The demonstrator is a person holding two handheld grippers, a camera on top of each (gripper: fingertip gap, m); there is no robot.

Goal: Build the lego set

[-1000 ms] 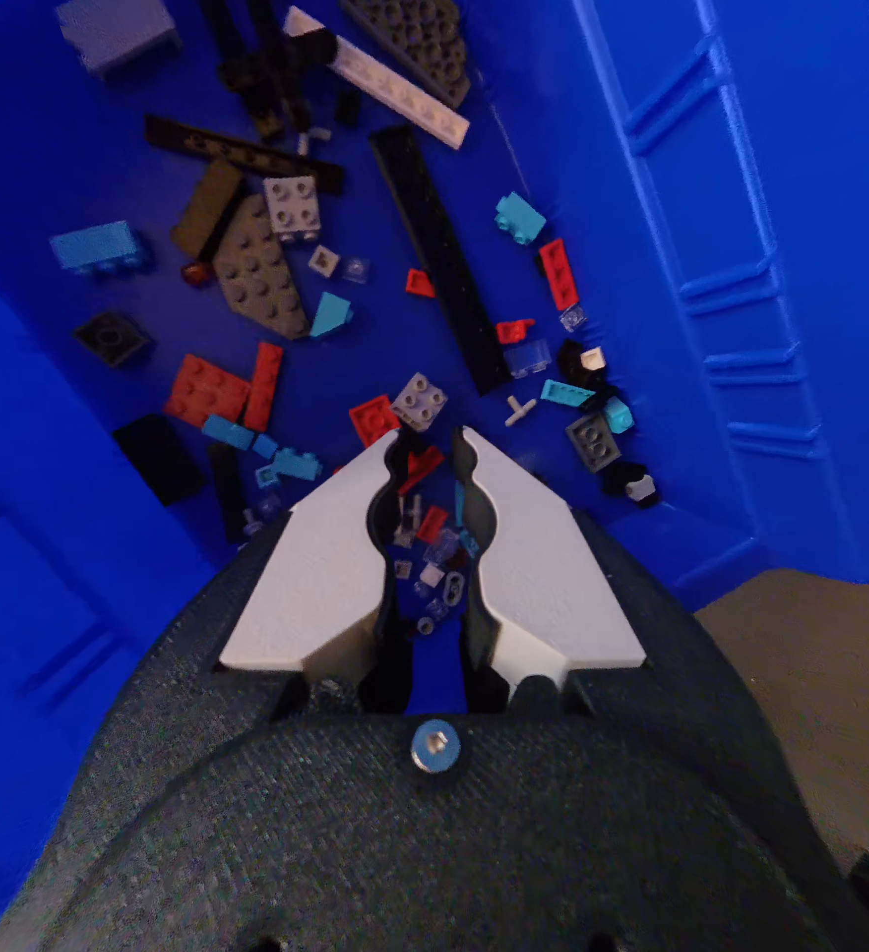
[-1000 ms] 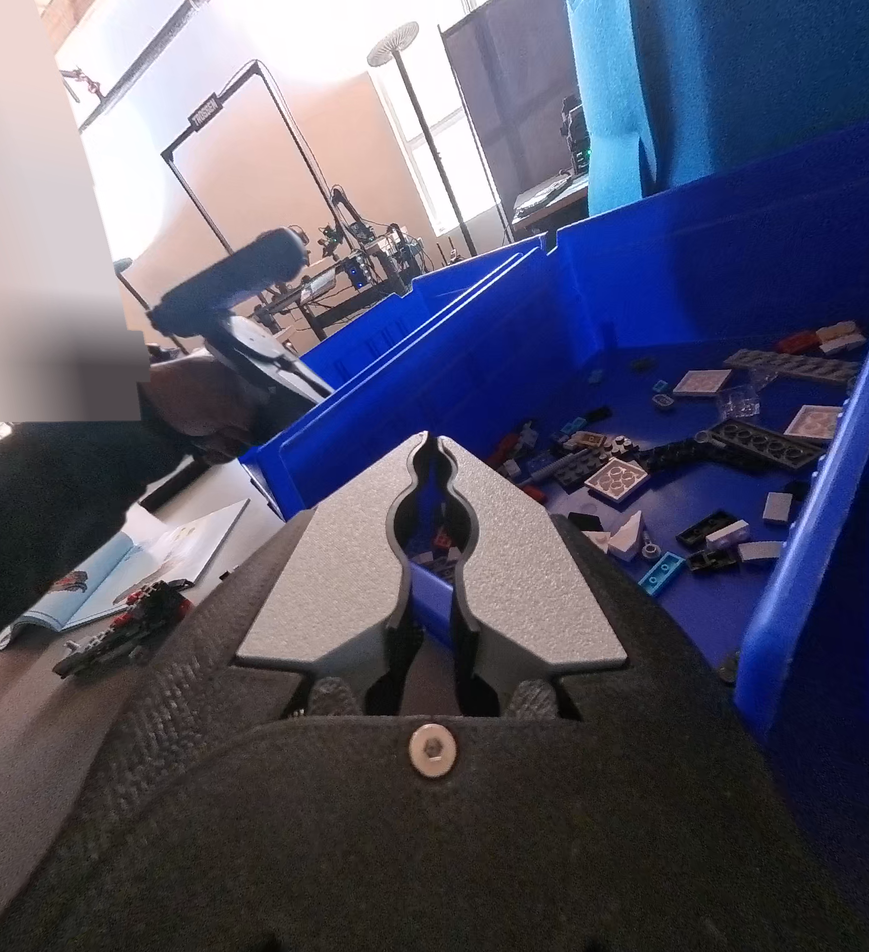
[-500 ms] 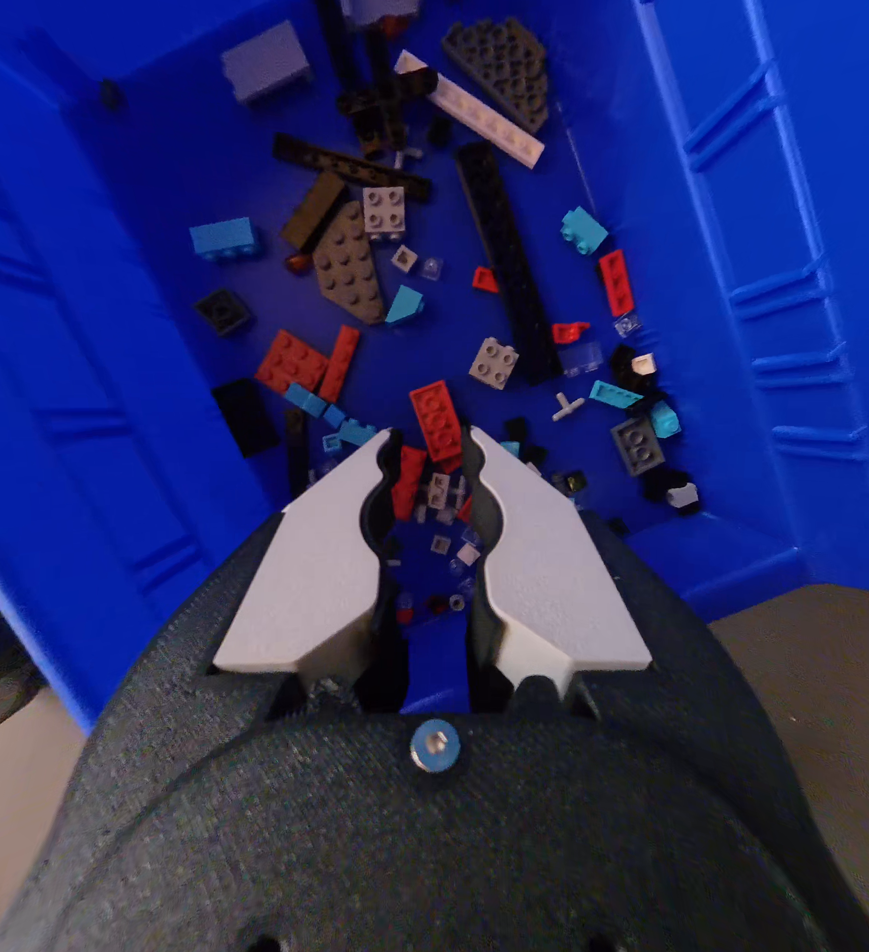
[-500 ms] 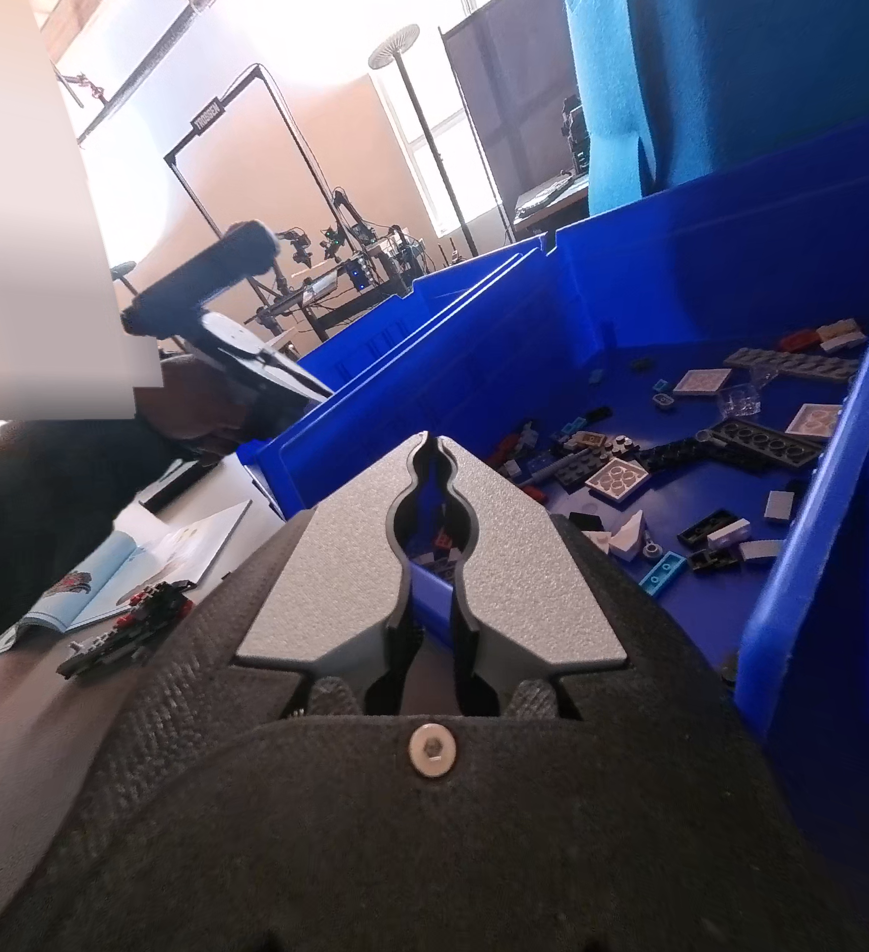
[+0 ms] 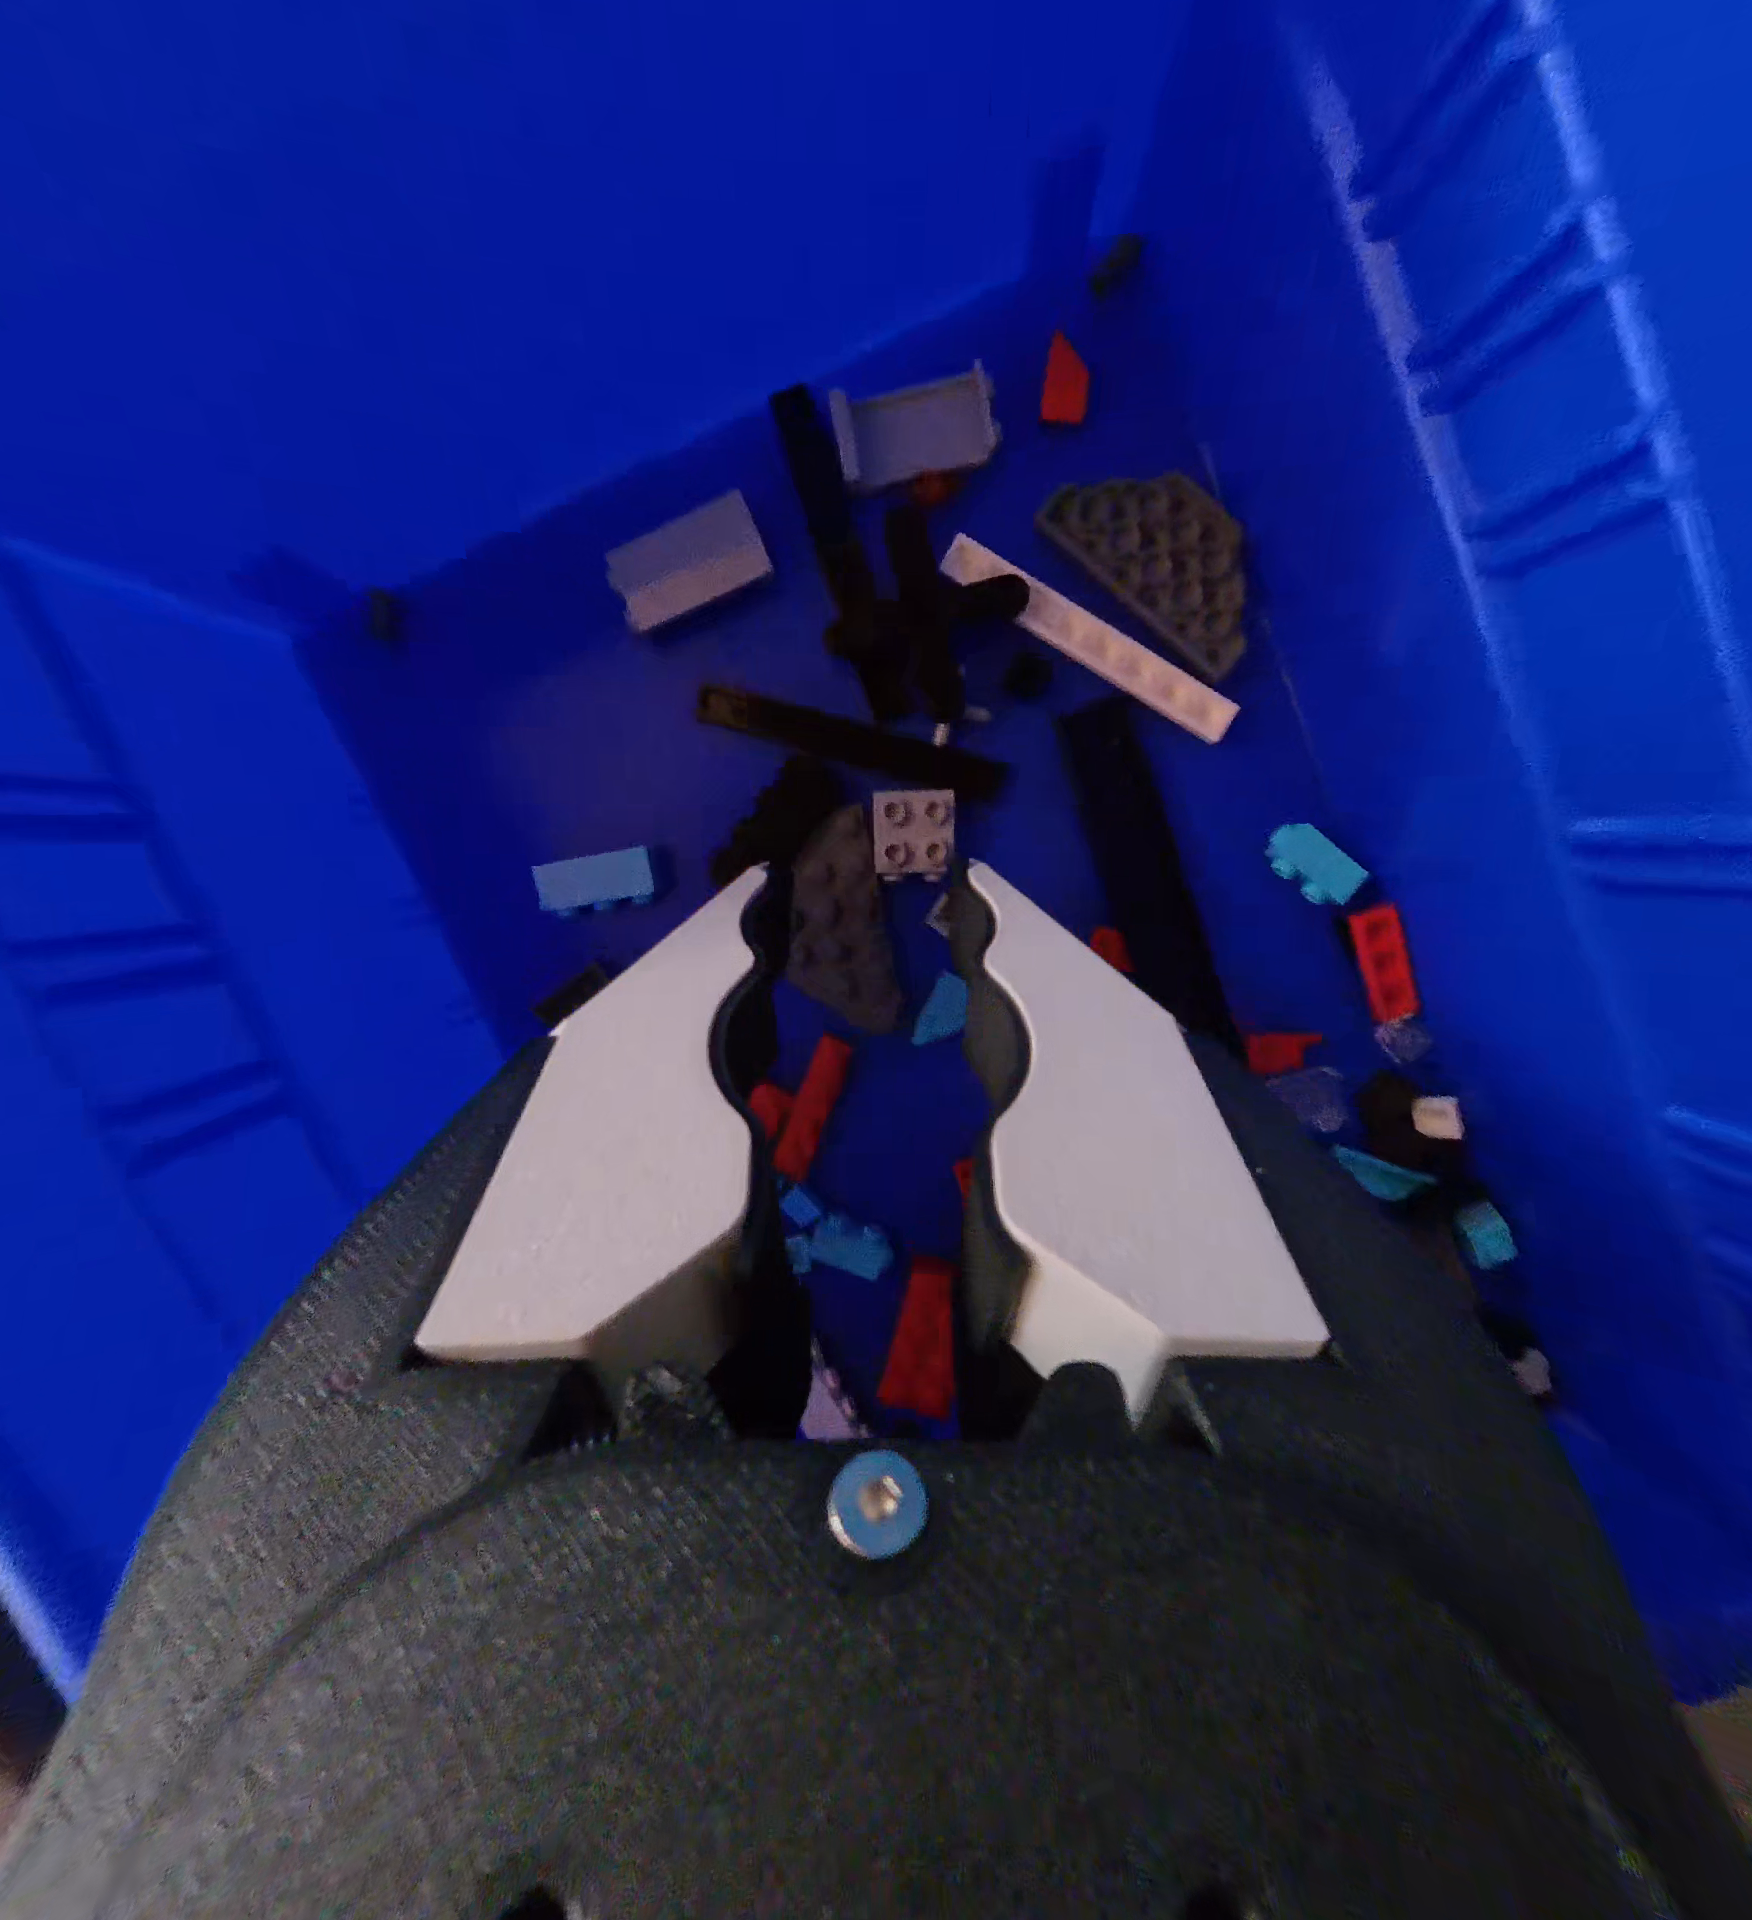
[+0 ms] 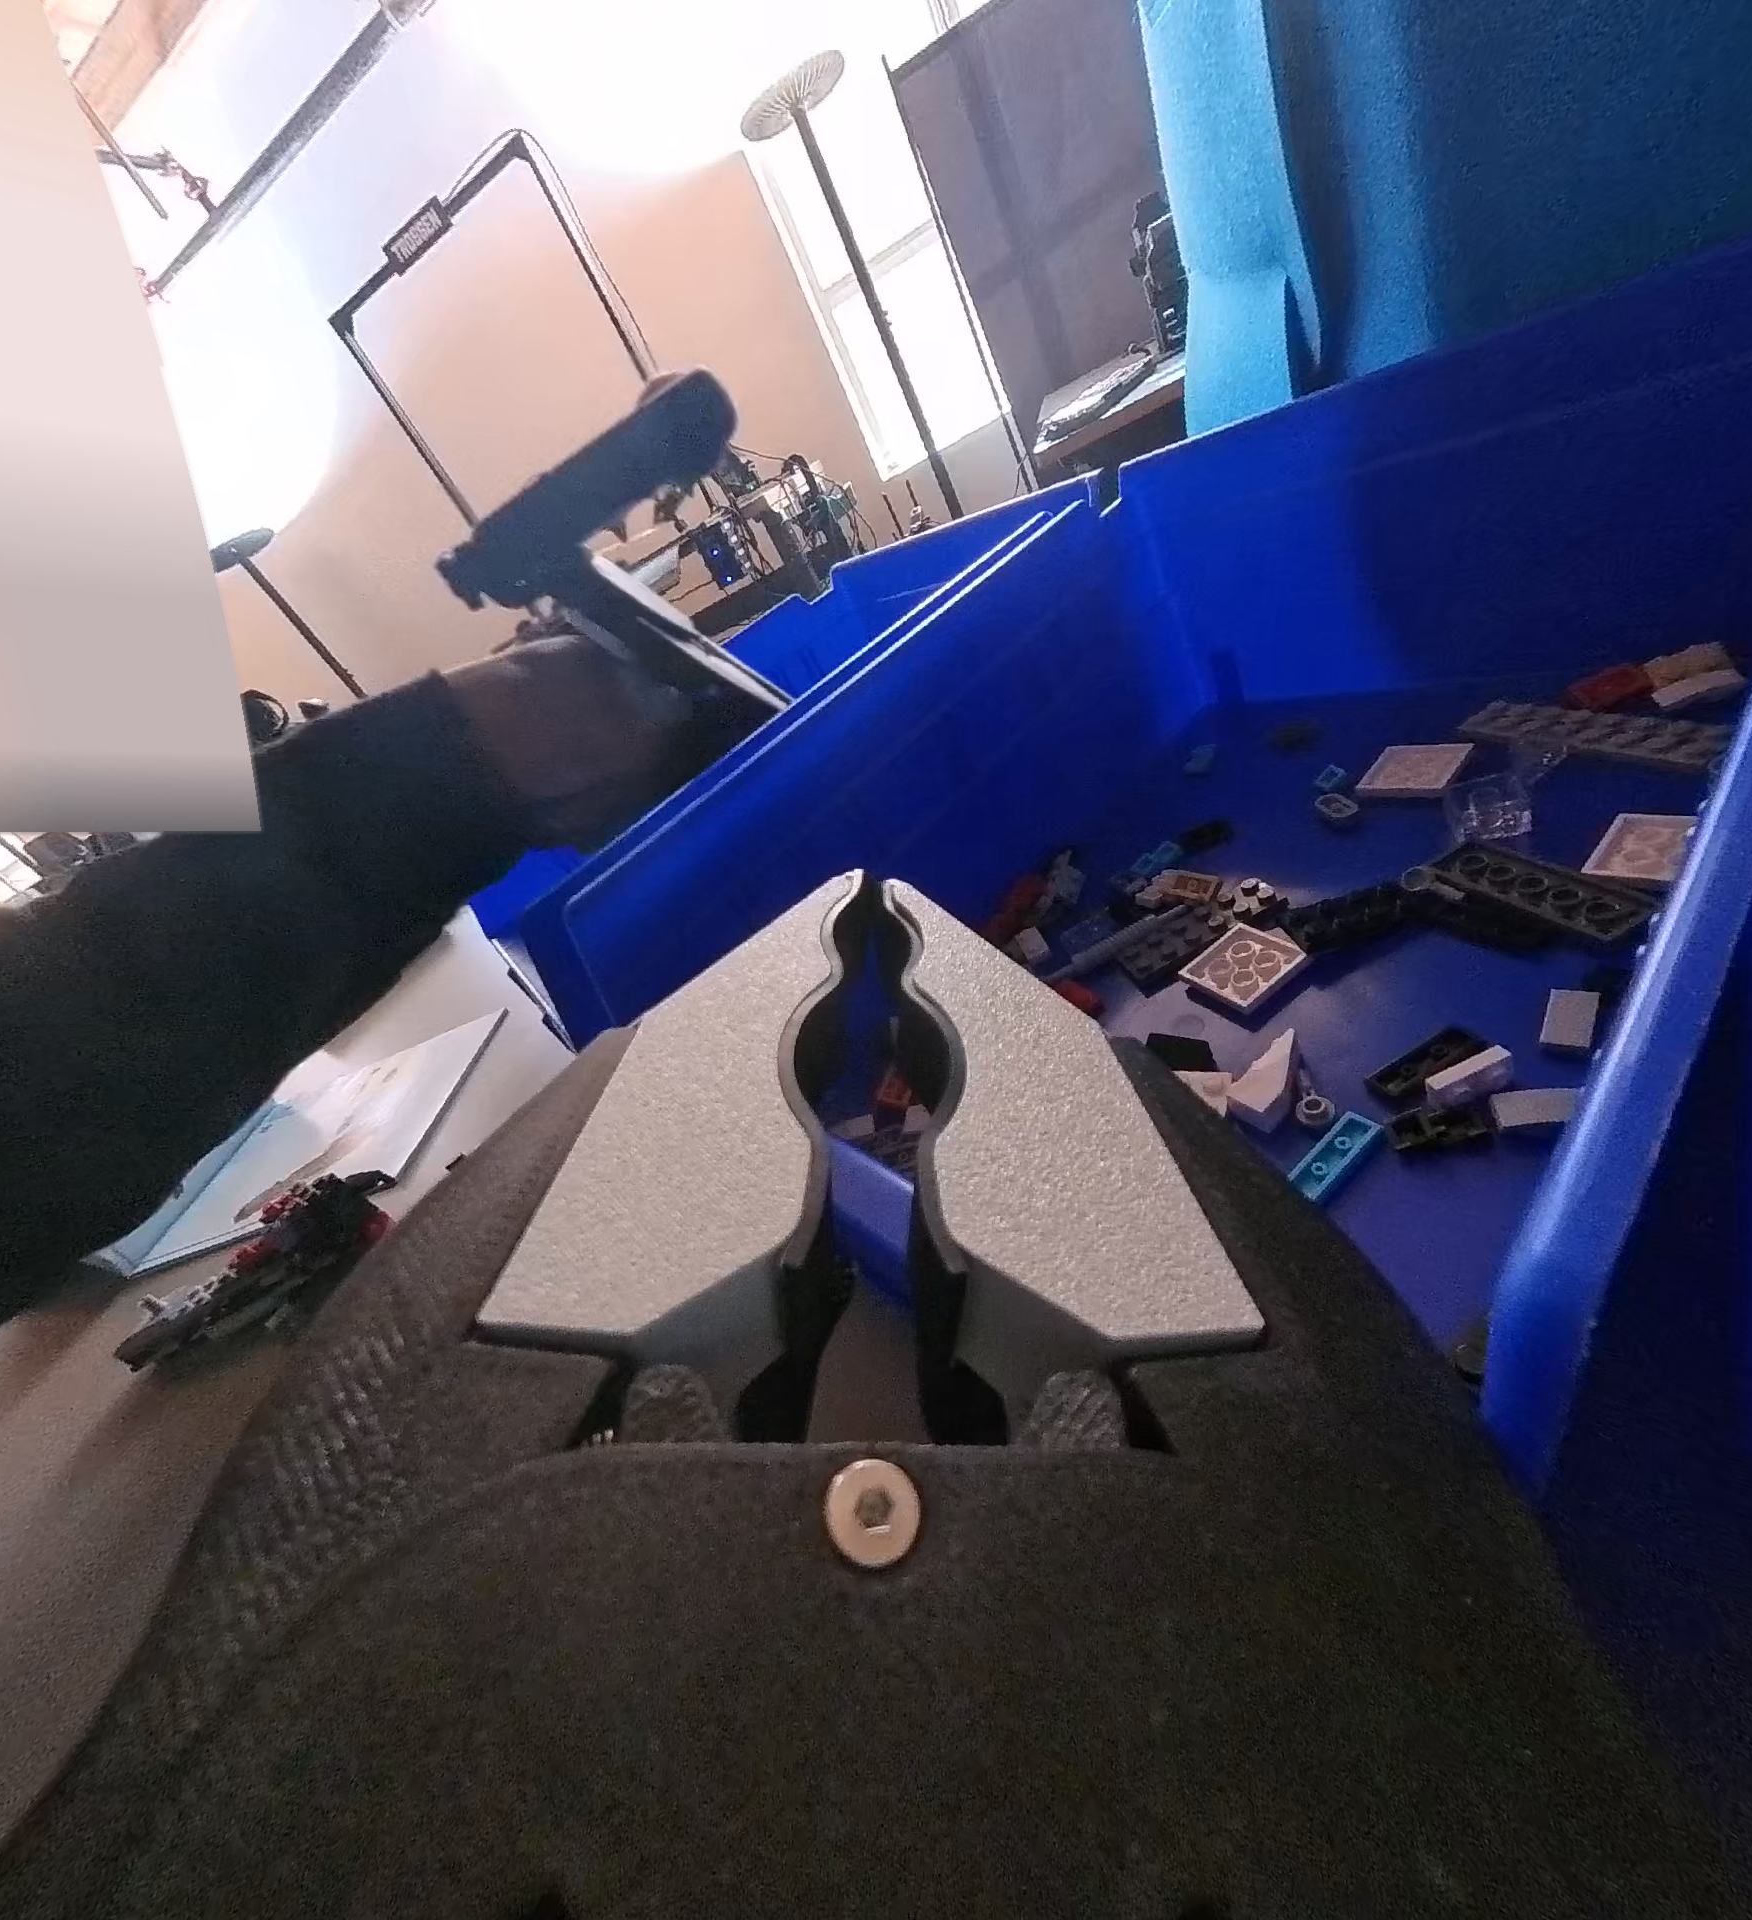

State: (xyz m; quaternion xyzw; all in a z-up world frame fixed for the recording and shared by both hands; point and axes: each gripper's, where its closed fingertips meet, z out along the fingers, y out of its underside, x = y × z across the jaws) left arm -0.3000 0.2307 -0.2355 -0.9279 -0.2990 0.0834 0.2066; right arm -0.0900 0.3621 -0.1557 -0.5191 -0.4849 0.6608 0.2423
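Lego pieces lay scattered over the floor of the blue bin that my left gripper pointed down into. Its white fingers stood apart with a moderate gap and held nothing; through that gap I saw a dark grey wedge plate, a red plate and a small teal piece. Just past the fingertips sat a light grey 2x2 brick. Beyond it lay a long black plate, and farther off a white strip beside another dark grey wedge plate. To the right of the gripper a second long black plate ran along the floor, with a teal brick and a red piece near the bin wall. To the left lay a light blue brick.

My right gripper hung outside, near the rim of a second blue bin, its grey fingers nearly closed at the tips and empty. To its right, inside that bin, lay a printed square tile and a black holed plate. To its left, on the tabletop, sat the partly built model just beside an open instruction booklet. Farther left, a dark-sleeved arm reached toward the other bin, carrying the left gripper's handle.
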